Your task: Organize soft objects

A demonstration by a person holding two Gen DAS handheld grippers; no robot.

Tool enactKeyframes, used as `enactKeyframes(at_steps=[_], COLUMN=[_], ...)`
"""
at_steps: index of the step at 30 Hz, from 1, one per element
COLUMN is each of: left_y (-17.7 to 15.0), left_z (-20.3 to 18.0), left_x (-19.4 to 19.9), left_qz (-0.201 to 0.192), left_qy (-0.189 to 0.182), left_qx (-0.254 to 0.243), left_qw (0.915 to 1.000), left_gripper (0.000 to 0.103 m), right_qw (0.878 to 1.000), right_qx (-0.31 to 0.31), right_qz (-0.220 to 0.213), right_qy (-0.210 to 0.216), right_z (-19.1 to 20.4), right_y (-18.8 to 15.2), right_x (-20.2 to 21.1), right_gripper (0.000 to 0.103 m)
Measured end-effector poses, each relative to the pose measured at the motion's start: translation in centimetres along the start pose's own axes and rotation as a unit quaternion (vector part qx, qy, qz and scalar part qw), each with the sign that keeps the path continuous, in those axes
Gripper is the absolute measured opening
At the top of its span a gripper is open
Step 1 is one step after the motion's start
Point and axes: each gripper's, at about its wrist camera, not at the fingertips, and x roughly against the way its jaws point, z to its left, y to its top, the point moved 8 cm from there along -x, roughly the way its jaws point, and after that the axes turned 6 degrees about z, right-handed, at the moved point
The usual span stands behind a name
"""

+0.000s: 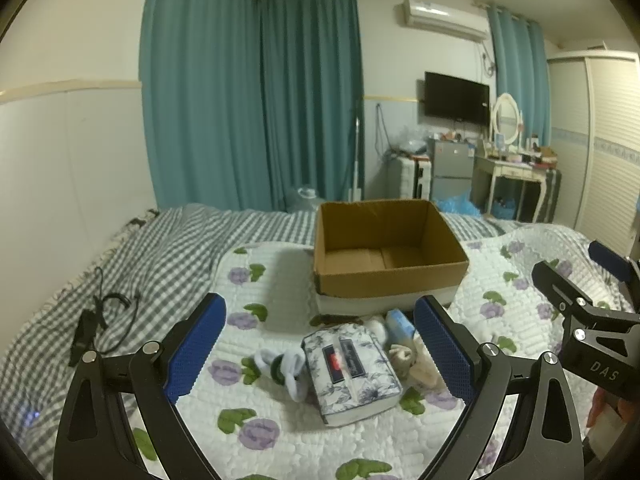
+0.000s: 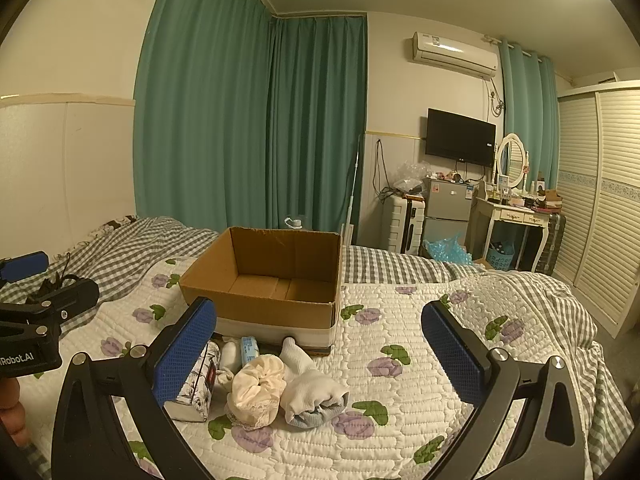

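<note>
An open, empty cardboard box [image 1: 384,256] [image 2: 272,280] stands on the quilted floral bedspread. In front of it lies a cluster of soft items: a floral tissue pack [image 1: 350,372] [image 2: 196,388], white socks with a green band [image 1: 284,366], a small blue packet [image 1: 400,326] [image 2: 250,350], a cream rolled cloth [image 2: 258,390] and a white sock roll [image 2: 312,392]. My left gripper [image 1: 320,356] is open and empty above the tissue pack. My right gripper [image 2: 320,356] is open and empty above the cloth rolls.
A black cable and strap [image 1: 96,328] lie on the checked sheet at left. The bed's right edge drops off toward a white louvred wardrobe [image 2: 600,200]. A fridge [image 2: 446,204], dressing table [image 2: 516,216] and teal curtains [image 2: 248,120] stand behind.
</note>
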Motion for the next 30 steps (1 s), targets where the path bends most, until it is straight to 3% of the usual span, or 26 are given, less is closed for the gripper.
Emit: enactKeyframes(at_steps=[30], left_y=[-1.1], left_z=[0.0], left_x=[0.2], left_qz=[0.004], left_qy=[0.002], left_qx=[-0.002], left_qw=[1.0000], left_gripper=[0.097], right_qw=[1.000], right_qx=[0.004], right_qz=[0.006], right_qy=[0.004], right_z=[0.2], right_y=[-0.8], right_x=[-0.1], right_gripper=[0.103])
